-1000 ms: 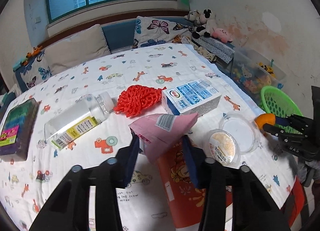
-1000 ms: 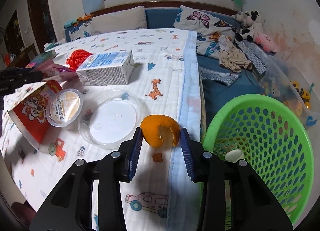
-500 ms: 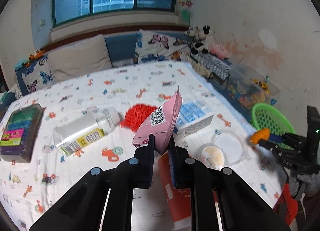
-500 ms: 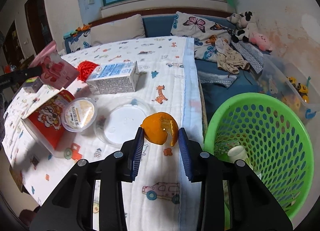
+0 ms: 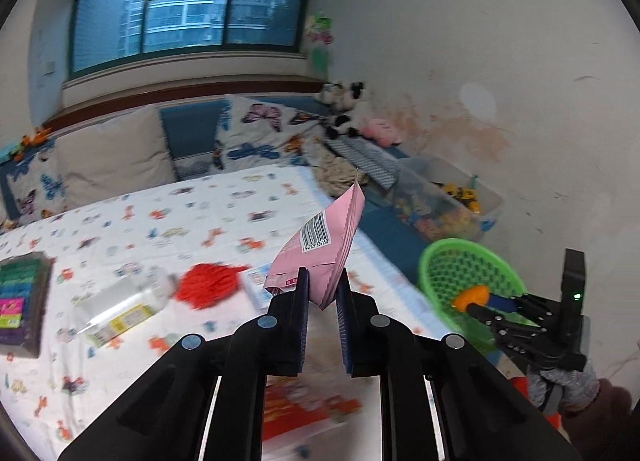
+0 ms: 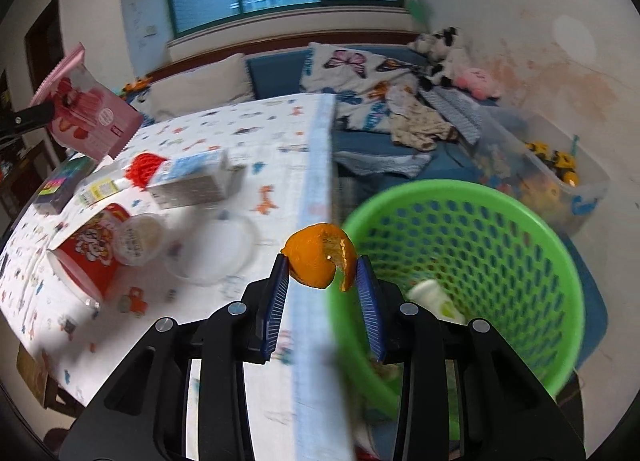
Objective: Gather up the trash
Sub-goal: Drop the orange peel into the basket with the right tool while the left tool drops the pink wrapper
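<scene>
both hands carrying trash, the surface blurring below

much of the surface [image 6: 224, 133] is smearing, so the printed items are hard to read. left gripper [image 5: 322, 293] is angling downward, fingers pinching the pink wrapper [image 5: 320, 245] upright above the surface. right gripper [image 6: 322, 281] is tilting down at the green basket [image 6: 532, 245] rim, fingers narrowly clamping the orange peel [image 6: 316, 257].

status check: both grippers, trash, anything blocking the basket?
Left gripper shut on pink wrapper, lifted. Right gripper shut on orange peel at green basket rim. Nothing blocking.
</scene>
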A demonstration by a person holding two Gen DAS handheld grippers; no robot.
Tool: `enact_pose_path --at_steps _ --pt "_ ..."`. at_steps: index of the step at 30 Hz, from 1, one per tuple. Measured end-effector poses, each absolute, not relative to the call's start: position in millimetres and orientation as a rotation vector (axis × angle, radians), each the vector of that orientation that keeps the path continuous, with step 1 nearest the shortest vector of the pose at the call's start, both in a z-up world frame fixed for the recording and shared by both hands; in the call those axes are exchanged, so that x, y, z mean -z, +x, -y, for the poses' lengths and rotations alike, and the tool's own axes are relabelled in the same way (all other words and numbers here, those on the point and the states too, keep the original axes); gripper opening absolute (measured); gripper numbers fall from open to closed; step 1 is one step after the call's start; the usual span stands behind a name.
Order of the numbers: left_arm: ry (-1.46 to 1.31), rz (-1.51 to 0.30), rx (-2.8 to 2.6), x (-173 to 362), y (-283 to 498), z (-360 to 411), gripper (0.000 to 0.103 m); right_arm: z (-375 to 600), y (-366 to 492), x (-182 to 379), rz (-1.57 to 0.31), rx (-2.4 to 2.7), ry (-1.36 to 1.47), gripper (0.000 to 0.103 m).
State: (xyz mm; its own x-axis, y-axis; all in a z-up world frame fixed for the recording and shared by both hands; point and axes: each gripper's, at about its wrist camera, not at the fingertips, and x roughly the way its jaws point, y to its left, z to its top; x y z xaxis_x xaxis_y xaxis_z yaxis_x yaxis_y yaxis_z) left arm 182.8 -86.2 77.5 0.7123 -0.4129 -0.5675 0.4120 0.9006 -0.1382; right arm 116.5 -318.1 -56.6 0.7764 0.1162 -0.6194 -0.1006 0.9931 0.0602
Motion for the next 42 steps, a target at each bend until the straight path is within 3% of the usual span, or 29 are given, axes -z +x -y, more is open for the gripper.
enact_pose_path --at_steps 15,18,29,31,42 --pt "0.077 -0.682 0.663 -69.7 191.6 217.1 0.013 416.7 97.2 83.6 -0.717 0.082 0.135 0.038" --pt "0.093 -0.695 0.691 -65.5 193.7 240.3 0.013 427.6 92.9 86.0 -0.716 0.097 0.157 0.044" --pt "0.147 -0.772 0.780 -32.3 203.6 314.4 0.013 443.6 63.6 81.7 -0.676 0.134 0.160 0.050" --pt "0.154 -0.787 0.784 -26.4 205.8 324.3 0.013 444.5 58.3 80.4 -0.666 0.134 0.170 0.059" --pt "0.172 -0.862 0.803 3.1 210.5 356.2 0.015 446.2 46.7 79.2 -0.648 0.139 0.189 0.062"
